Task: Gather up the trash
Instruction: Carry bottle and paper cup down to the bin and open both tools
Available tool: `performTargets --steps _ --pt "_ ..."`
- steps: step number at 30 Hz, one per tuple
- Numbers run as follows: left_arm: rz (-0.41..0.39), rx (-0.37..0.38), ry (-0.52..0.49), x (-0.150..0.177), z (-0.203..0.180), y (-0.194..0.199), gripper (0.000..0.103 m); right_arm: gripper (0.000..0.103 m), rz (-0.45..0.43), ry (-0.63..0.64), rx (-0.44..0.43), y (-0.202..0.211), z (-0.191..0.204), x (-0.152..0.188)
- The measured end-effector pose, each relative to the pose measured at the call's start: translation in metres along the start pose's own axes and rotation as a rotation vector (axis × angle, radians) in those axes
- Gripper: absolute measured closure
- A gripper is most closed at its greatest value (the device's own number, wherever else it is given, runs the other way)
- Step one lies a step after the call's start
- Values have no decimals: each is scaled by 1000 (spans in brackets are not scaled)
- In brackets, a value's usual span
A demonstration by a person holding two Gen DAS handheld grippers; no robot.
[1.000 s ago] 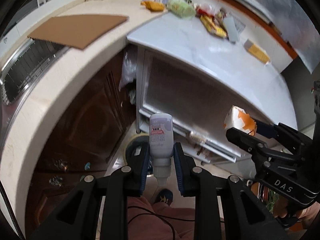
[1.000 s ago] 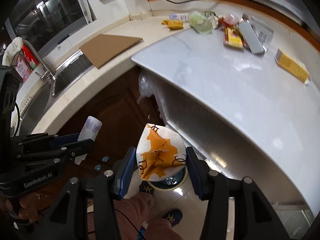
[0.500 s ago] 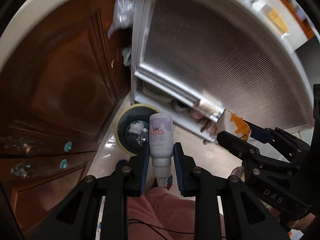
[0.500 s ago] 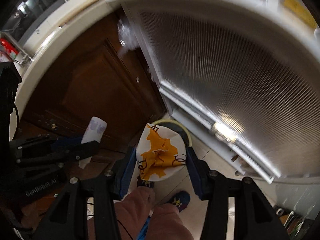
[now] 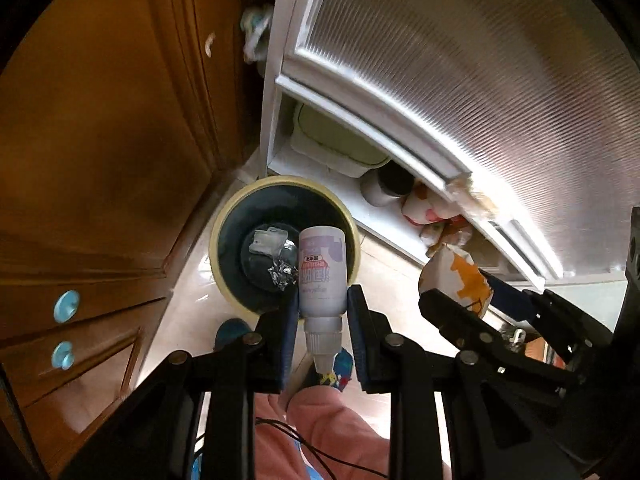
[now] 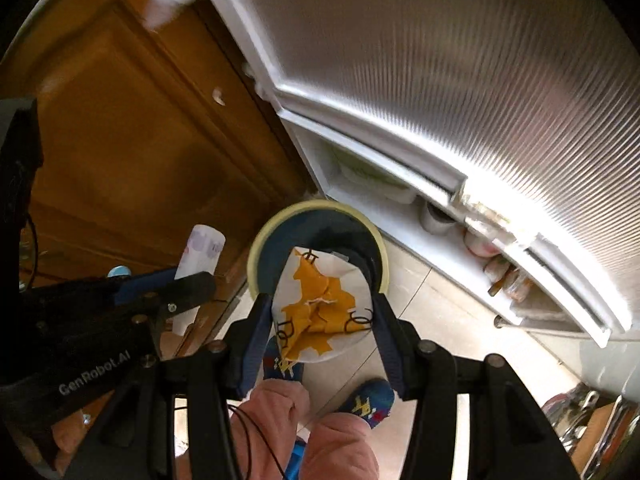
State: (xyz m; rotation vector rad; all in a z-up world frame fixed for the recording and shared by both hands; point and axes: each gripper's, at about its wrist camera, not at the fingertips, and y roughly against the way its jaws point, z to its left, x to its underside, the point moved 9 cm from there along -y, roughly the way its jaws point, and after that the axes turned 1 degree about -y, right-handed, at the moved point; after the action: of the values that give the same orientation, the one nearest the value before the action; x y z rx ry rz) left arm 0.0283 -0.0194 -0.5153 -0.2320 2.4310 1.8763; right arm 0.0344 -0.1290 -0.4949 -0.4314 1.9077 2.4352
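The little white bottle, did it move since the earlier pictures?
Yes. The white bottle, clamped in the left gripper, went from level with the countertop down toward the floor; it now hangs over the trash bin.

Strong glare washes the ribbed translucent white panel (image 6: 500,92) at right, which is motion-blurred; the brown wooden cabinet door (image 5: 100,128) sits dimmer; fisheye bending and black vignette ring both views.

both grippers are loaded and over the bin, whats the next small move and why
Probably open the left gripper first. Its small white bottle hangs over the open trash bin, which already holds foil scraps, so it should drop inside. The right gripper holds the orange-and-white wrapper over the same bin and could release next.
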Motion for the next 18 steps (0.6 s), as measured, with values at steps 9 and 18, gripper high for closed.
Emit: performTargets --steps 9,18 --pt "0 6 6 -24 29 -70 80 52 38 -69 -33 -85 -17 0" --pt "16 34 -9 -40 53 -97 31 51 65 -93 -76 -131 -17 -13"
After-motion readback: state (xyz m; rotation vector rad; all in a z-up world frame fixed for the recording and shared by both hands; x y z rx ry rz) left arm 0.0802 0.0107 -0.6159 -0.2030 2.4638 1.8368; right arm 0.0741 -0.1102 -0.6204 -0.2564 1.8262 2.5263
